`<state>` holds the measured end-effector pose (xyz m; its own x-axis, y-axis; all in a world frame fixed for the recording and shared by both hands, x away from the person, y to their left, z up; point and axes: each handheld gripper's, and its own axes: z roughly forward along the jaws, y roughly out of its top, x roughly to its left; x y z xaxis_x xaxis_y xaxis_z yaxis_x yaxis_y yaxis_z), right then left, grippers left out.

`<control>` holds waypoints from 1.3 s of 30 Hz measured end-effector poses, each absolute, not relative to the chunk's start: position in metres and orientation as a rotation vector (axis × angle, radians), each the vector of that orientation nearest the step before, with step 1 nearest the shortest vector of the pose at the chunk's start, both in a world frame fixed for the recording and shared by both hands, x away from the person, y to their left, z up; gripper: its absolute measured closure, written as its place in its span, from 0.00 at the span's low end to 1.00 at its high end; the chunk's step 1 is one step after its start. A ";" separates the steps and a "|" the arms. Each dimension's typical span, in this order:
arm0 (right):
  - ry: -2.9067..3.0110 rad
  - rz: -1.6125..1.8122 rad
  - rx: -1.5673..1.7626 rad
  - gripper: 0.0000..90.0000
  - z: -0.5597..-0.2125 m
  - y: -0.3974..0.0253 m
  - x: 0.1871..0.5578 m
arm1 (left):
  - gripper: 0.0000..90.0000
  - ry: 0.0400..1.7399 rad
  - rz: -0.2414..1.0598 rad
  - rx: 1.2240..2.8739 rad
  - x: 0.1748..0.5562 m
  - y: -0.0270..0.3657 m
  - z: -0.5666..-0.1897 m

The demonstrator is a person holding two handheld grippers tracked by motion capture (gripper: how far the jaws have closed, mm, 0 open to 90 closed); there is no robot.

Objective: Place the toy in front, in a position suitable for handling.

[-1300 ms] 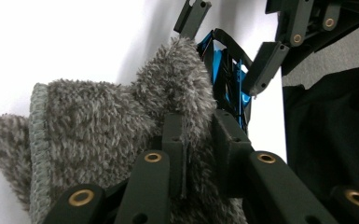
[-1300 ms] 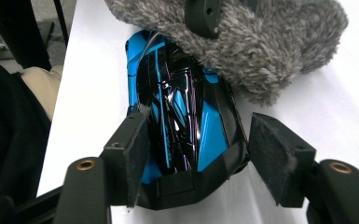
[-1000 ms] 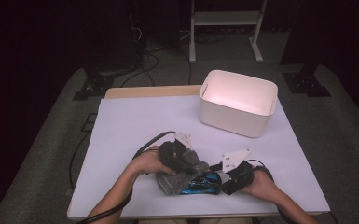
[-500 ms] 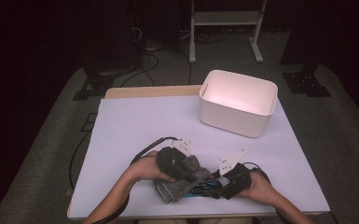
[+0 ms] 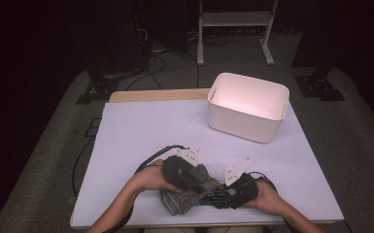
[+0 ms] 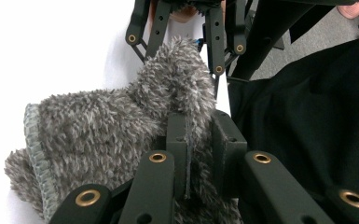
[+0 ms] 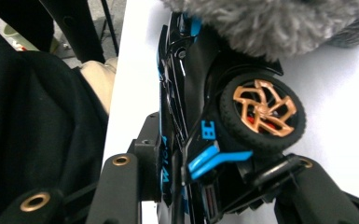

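A fuzzy grey sock (image 5: 187,196) lies near the table's front edge, draped over one end of a black and blue toy car (image 5: 215,197). My left gripper (image 5: 200,186) is shut on a fold of the sock (image 6: 98,126), and the pinched fabric sits between its jaws (image 6: 198,128). My right gripper (image 5: 230,194) is shut on the car (image 7: 191,93), which lies on its side. The car's gold-spoked wheel (image 7: 263,109) faces the camera, and the sock (image 7: 270,23) covers its far end. The right gripper (image 6: 182,28) stands just beyond the sock in the left gripper view.
A white open bin (image 5: 247,104) stands at the back right of the white table (image 5: 150,131). A cable (image 5: 150,158) loops behind the left hand. The person's dark clothing (image 6: 307,116) is close to the table's front edge.
Both hands have shifted slightly toward the near edge and closer together. Each gripper keeps its hold, left on the sock and right on the car.
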<state>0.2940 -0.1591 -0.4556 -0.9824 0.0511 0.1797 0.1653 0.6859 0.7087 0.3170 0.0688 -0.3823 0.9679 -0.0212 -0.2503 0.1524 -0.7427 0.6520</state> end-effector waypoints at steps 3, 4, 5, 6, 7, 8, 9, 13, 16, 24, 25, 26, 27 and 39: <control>-2.779 -1.187 -0.165 0.62 -0.455 -0.158 0.293 | 0.89 0.085 -0.301 2.393 0.317 0.069 -0.380; -2.794 -1.188 -0.163 0.62 -0.454 -0.158 0.293 | 0.88 0.085 -0.291 2.395 0.318 0.069 -0.379; -2.804 -1.196 -0.163 0.62 -0.453 -0.157 0.294 | 0.89 0.090 -0.289 2.393 0.318 0.069 -0.378; -2.808 -1.202 -0.163 0.62 -0.453 -0.157 0.295 | 0.88 0.090 -0.279 2.397 0.320 0.069 -0.376; -2.822 -1.211 -0.165 0.62 -0.451 -0.157 0.297 | 0.88 0.094 -0.269 2.399 0.321 0.070 -0.374; -2.831 -1.214 -0.165 0.62 -0.450 -0.156 0.299 | 0.88 0.095 -0.266 2.398 0.323 0.070 -0.373; -2.836 -1.218 -0.161 0.62 -0.449 -0.156 0.300 | 0.88 0.109 -0.260 2.396 0.325 0.070 -0.371; -2.893 -1.214 -0.151 0.62 -0.444 -0.154 0.311 | 0.88 0.130 -0.230 2.408 0.334 0.069 -0.367; -2.899 -1.211 -0.167 0.62 -0.445 -0.154 0.318 | 0.88 0.140 -0.219 2.421 0.338 0.067 -0.368; -2.904 -1.188 -0.189 0.62 -0.453 -0.157 0.317 | 0.88 0.129 -0.236 2.427 0.335 0.064 -0.376; -2.900 -1.186 -0.196 0.61 -0.453 -0.157 0.317 | 0.88 0.125 -0.238 2.429 0.335 0.064 -0.376; -2.897 -1.181 -0.199 0.60 -0.453 -0.158 0.317 | 0.88 0.124 -0.243 2.430 0.334 0.064 -0.377; -2.889 -1.181 -0.204 0.58 -0.453 -0.158 0.317 | 0.88 0.113 -0.243 2.433 0.333 0.064 -0.377; -2.863 -1.239 -0.268 0.60 -0.448 -0.180 0.311 | 0.88 0.109 -0.232 2.430 0.330 0.064 -0.378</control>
<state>0.3112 -0.1797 -0.4483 -0.9853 0.1523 0.0776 0.1608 0.6720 0.7228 0.3301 0.0644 -0.3776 0.9806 0.0173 -0.1953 0.1392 -0.7626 0.6317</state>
